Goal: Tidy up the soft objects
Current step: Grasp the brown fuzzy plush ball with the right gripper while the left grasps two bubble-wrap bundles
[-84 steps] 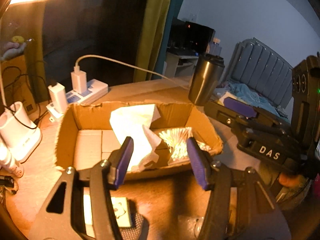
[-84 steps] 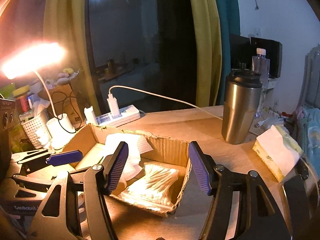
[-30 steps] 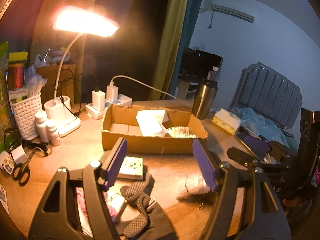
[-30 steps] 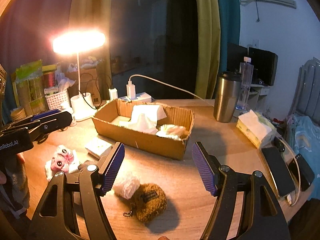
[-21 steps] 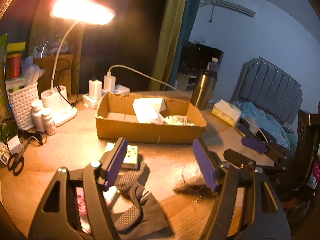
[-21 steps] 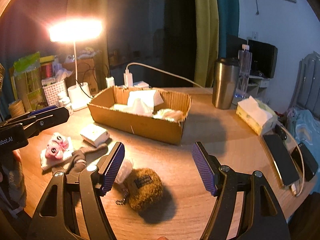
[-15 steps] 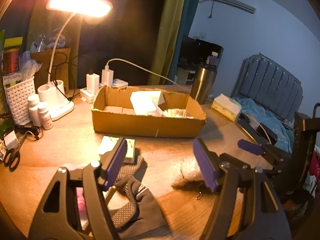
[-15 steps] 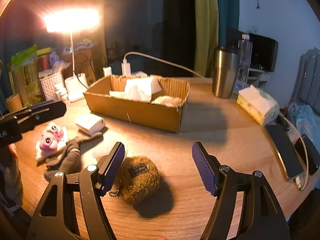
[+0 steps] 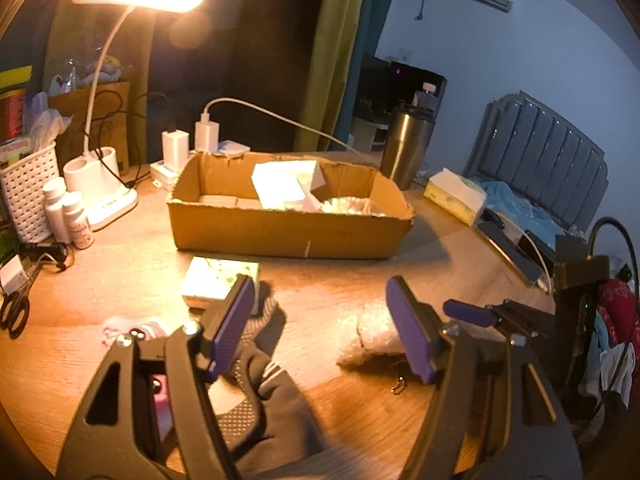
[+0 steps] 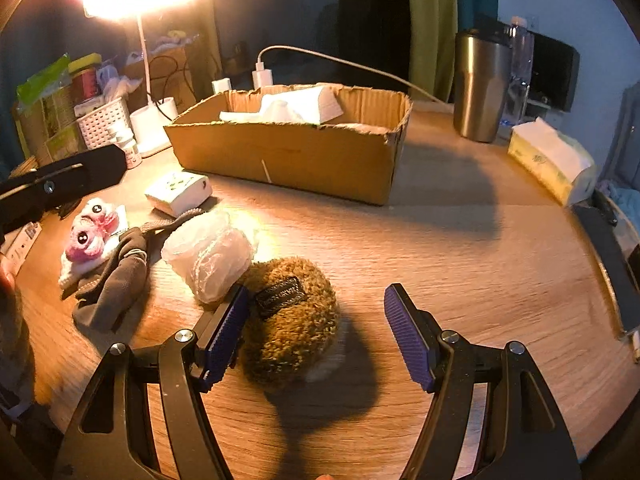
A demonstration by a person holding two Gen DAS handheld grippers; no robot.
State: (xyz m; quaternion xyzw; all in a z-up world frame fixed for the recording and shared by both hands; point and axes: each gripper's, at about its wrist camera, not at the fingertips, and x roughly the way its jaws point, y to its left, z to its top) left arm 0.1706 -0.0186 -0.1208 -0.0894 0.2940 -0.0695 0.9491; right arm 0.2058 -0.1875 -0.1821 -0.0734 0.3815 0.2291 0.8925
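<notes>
A cardboard box (image 9: 280, 232) (image 10: 304, 156) on the wooden table holds white tissue (image 9: 284, 184) and a cotton-swab pack. In front of it lie a brown fuzzy pouch (image 10: 292, 320), a crumpled clear plastic bag (image 10: 208, 252) (image 9: 372, 332), a dark glove (image 10: 116, 280) (image 9: 276, 412), a pink-and-white knitted toy (image 10: 88, 236) and a small tissue pack (image 10: 178, 192) (image 9: 218, 280). My right gripper (image 10: 316, 328) is open, low over the table, its left finger beside the pouch. My left gripper (image 9: 320, 332) is open and empty above the glove.
A lit desk lamp (image 9: 100, 196), white basket (image 9: 24, 196), bottles and scissors (image 9: 16, 312) stand at the left. A steel tumbler (image 10: 480, 88), a yellow tissue pack (image 10: 552, 160) and phones (image 9: 508, 252) are at the right. A power strip with chargers (image 9: 192, 148) sits behind the box.
Both grippers have pulled back from the box and dropped toward the table. The right gripper has come down next to the brown pouch. Both stay open.
</notes>
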